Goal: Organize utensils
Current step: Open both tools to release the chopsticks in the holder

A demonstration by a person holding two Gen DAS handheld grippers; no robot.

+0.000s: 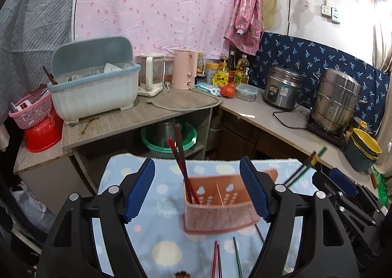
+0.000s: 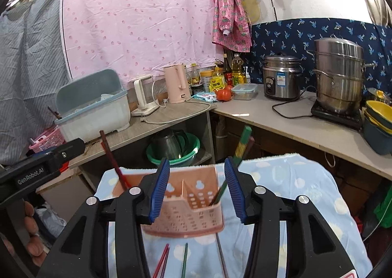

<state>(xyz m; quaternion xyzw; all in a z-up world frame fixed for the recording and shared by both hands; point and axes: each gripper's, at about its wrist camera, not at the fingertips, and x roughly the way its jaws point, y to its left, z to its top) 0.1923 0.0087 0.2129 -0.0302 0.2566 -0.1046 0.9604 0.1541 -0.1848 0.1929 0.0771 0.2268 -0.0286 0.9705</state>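
Observation:
A pink perforated utensil holder (image 1: 218,204) with two compartments stands on a blue patterned towel (image 1: 152,194); it also shows in the right wrist view (image 2: 191,207). Red chopsticks (image 1: 180,163) stand in its left compartment. Green and dark chopsticks (image 2: 237,155) lean in the right compartment. My left gripper (image 1: 198,192) is open and empty around the holder. My right gripper (image 2: 197,187) is open, its blue pads either side of the holder, next to the green chopsticks. Loose red chopsticks (image 2: 163,260), a green one (image 2: 184,260) and a dark one (image 2: 221,256) lie on the towel.
A blue dish rack (image 1: 95,87), kettles (image 1: 183,70), bottles, a rice cooker (image 1: 281,87) and a steel steamer pot (image 1: 338,99) stand on the L-shaped counter behind. A green basin (image 1: 169,141) sits on the shelf below. Yellow bowls (image 1: 365,145) stand at the right.

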